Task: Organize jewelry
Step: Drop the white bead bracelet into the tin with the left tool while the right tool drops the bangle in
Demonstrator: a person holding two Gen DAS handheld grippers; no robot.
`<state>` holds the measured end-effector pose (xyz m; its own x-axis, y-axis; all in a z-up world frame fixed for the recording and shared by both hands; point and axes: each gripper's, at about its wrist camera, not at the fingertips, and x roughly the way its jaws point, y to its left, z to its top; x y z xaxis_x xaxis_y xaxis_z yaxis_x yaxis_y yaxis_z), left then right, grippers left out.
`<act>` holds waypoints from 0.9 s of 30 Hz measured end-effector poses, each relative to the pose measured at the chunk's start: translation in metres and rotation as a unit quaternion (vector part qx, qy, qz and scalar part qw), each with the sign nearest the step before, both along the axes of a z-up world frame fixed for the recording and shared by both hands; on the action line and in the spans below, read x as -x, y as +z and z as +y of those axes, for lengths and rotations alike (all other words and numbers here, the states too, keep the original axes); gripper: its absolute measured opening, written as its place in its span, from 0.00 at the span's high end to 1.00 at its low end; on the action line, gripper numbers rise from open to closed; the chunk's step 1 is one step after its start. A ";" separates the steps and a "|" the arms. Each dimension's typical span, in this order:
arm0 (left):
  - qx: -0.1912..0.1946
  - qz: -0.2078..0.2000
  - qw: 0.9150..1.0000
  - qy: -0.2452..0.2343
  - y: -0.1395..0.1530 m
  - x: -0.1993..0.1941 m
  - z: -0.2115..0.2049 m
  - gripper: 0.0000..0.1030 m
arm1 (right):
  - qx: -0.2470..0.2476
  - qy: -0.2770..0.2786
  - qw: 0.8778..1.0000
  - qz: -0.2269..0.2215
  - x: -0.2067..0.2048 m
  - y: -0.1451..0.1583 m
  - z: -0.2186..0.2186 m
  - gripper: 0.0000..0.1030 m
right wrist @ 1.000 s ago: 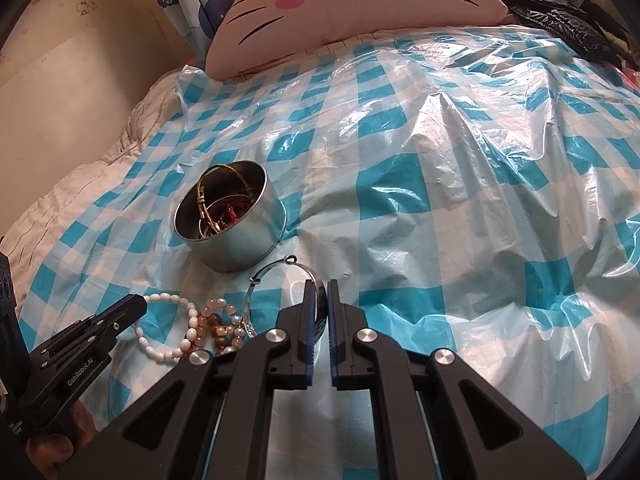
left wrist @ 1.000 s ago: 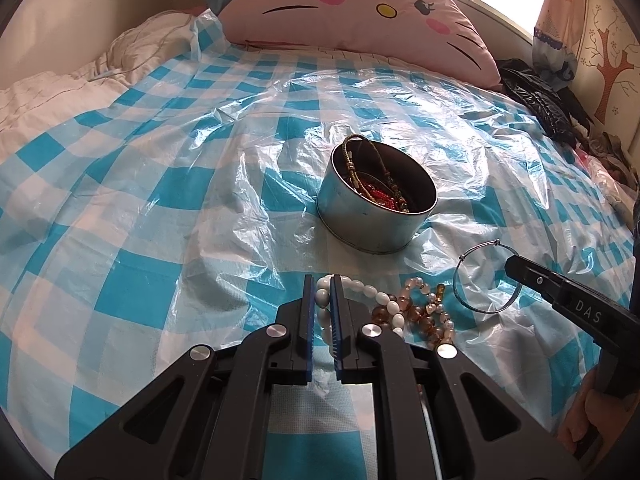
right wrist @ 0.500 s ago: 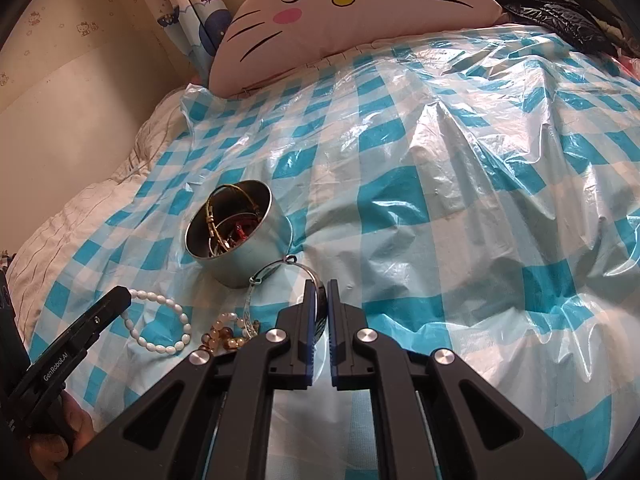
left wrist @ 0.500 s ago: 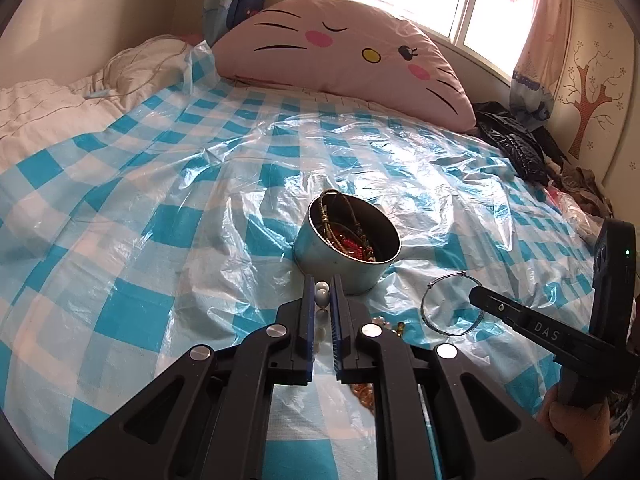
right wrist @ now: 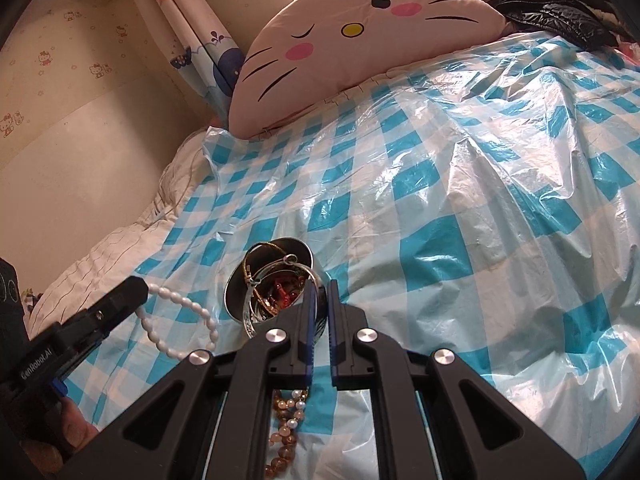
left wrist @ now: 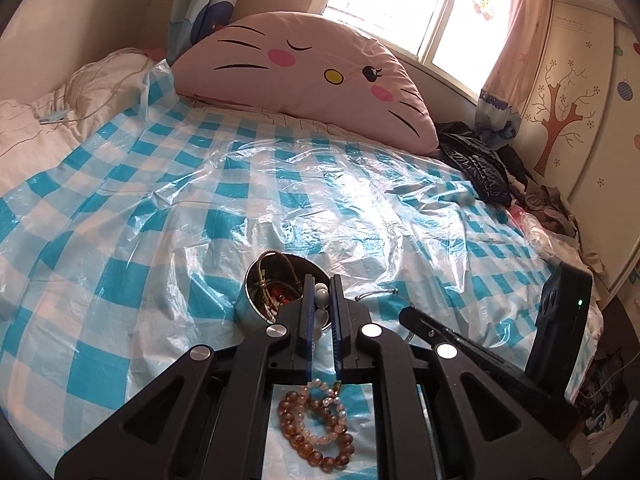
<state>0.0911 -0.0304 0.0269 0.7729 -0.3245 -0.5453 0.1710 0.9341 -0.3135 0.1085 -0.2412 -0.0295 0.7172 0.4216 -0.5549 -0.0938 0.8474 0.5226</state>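
The left gripper (left wrist: 322,304) is clenched on a white oval-bead bracelet (right wrist: 180,326), whose loop hangs clear of the blue-and-white checked plastic sheet (left wrist: 160,200) covering the bed, just beside the round silver metal tin (right wrist: 240,312). In the left wrist view a few white beads show between its blue-lined fingers (left wrist: 307,312), close over the tin's rim.

The right gripper (right wrist: 319,300) grasps a thin silver wire bangle (right wrist: 280,266), which is raised and leans over the tin's opening; whether it touches the rim cannot be told. Inside the tin lie a gold-toned bangle (right wrist: 256,258) and some red and amber pieces.

A brown and pearl-coloured bead bracelet (left wrist: 316,428) lies coiled on the sheet nearer the foot edge, below both grippers and apart from the tin.

At the head of the bed a pink cat-face pillow (left wrist: 304,68) leans under the window. A black shiny garment (left wrist: 476,168) sits crumpled at the bed's right edge.
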 end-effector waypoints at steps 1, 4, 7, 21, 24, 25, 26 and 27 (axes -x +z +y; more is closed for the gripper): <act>0.002 0.000 1.000 -0.001 0.002 -0.006 -0.001 0.93 | -0.002 -0.003 1.000 0.001 0.000 -0.001 -0.002 0.94; 0.008 0.001 1.000 -0.006 0.005 -0.024 -0.007 0.93 | -0.008 -0.013 1.000 0.005 -0.001 -0.004 -0.010 0.94; 0.006 0.017 1.000 -0.007 -0.004 -0.047 -0.015 0.93 | -0.016 -0.018 1.000 0.008 -0.002 -0.006 -0.016 0.94; 0.000 0.052 0.985 0.164 -0.049 -0.039 0.045 0.47 | 0.022 0.048 0.998 0.017 -0.063 -0.009 0.041 0.92; 0.008 0.065 0.984 0.168 -0.055 -0.038 0.053 0.44 | 0.036 0.070 0.997 0.023 -0.076 -0.013 0.061 0.91; 0.011 0.069 0.983 0.170 -0.057 -0.038 0.055 0.43 | 0.044 0.079 0.995 0.029 -0.080 -0.018 0.068 0.91; 0.012 0.073 0.982 0.172 -0.058 -0.040 0.056 0.43 | 0.061 0.082 0.994 0.036 -0.083 -0.022 0.073 0.91; 0.013 0.076 0.982 0.172 -0.059 -0.040 0.057 0.42 | 0.076 0.087 0.992 0.043 -0.084 -0.026 0.078 0.91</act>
